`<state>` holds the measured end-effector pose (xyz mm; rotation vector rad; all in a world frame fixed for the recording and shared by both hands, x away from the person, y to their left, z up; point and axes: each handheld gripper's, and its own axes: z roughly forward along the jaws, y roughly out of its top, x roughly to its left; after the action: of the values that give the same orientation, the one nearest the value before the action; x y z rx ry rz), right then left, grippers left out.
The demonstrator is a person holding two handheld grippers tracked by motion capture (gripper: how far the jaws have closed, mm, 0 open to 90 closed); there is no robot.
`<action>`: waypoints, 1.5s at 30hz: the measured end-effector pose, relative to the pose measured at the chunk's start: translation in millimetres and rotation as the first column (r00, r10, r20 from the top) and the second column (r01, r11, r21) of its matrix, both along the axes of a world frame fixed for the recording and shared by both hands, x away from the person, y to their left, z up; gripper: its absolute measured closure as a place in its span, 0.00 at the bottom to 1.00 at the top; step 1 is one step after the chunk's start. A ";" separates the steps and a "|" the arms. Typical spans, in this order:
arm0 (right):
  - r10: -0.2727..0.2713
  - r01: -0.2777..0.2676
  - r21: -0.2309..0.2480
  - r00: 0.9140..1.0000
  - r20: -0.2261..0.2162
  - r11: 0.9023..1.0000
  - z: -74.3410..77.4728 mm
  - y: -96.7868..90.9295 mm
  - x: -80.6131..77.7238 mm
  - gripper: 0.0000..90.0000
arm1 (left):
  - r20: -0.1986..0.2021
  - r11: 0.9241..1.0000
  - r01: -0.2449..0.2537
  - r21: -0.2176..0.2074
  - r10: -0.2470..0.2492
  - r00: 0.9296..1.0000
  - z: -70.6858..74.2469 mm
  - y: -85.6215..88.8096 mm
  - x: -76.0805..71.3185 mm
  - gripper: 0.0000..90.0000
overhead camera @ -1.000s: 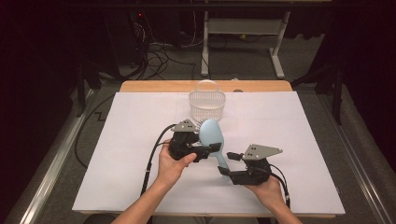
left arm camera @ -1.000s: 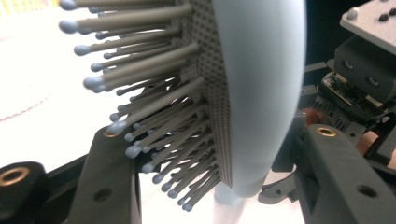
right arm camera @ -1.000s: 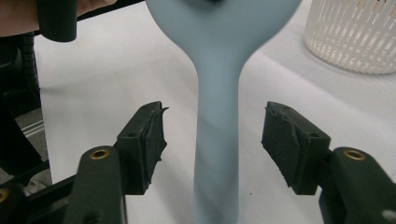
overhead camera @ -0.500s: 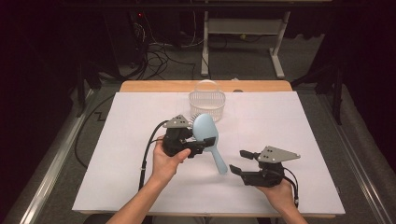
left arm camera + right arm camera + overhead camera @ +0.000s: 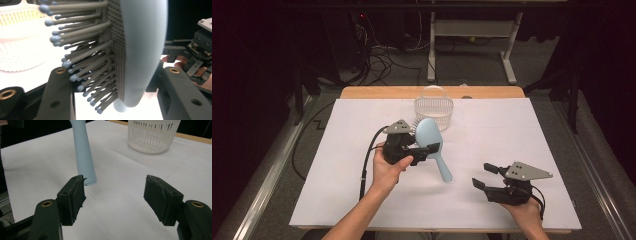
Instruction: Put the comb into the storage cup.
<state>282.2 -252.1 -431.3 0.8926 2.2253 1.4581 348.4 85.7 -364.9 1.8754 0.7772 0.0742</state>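
Observation:
A light blue hairbrush [image 5: 431, 136] hangs over the middle of the table, its handle pointing down toward the near right. My left gripper [image 5: 426, 149] is shut on the brush head. In the left gripper view the grey bristles [image 5: 82, 57] face left, and the smooth back of the hairbrush [image 5: 142, 50] sits between the jaws. My right gripper [image 5: 484, 176] stands open to the right of the handle, apart from it. Its jaws have just been opening and nothing is between them. In the right gripper view the handle tip [image 5: 83, 157] lies just beyond the left jaw of my right gripper [image 5: 115, 192].
A white slotted basket [image 5: 433, 107] stands at the back middle of the white sheet [image 5: 537, 130]; it also appears as the basket [image 5: 152, 135] in the right gripper view. A wooden table edge [image 5: 377, 92] runs behind it. Cables and a metal stand lie on the floor beyond.
My right gripper has let go of the brush handle, opened, and moved away to the right. The left gripper keeps the brush and has shifted slightly left.

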 end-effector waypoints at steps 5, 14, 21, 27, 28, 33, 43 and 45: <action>-0.018 0.018 0.020 1.000 -0.003 1.000 -0.9 -9.4 -0.7 0.37 | 0.015 1.000 -0.008 0.006 0.008 1.000 2.6 1.6 0.7 0.56; -0.063 0.063 0.051 0.998 -0.007 0.997 -8.4 -31.2 -7.6 0.33 | 0.028 1.000 -0.026 0.010 0.026 0.999 8.1 6.4 3.8 0.56; -0.092 0.092 0.061 0.996 -0.008 0.994 -14.3 -46.9 -15.9 0.33 | 0.033 0.999 -0.040 0.012 0.039 0.999 10.9 7.7 7.1 0.56; -0.117 0.118 0.075 0.993 -0.021 0.990 -17.8 -57.3 -19.5 0.33 | 0.033 0.999 -0.052 0.016 0.051 0.998 12.9 7.7 12.8 0.56; -0.121 0.123 0.078 0.992 -0.025 0.989 -18.3 -58.7 -20.1 0.33 | 0.032 0.998 -0.053 0.016 0.052 0.998 13.2 7.6 13.8 0.56; -0.119 0.122 0.090 0.992 -0.036 0.988 -20.1 -57.6 -19.8 0.33 | 0.031 0.998 -0.062 0.028 0.061 0.998 15.4 6.7 19.3 0.56; -0.177 0.179 0.104 0.984 -0.030 0.978 -20.7 -63.6 -19.7 0.33 | 0.046 0.996 -0.080 0.036 0.078 0.996 27.3 4.8 30.3 0.56; -0.177 0.179 0.100 0.984 -0.032 0.979 -21.2 -63.7 -19.2 0.33 | 0.052 0.996 -0.083 0.036 0.081 0.995 31.0 3.7 32.4 0.56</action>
<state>263.1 -315.8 -452.5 1.1151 2.0418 1.4954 380.8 89.3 -333.9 1.8699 0.8229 0.1891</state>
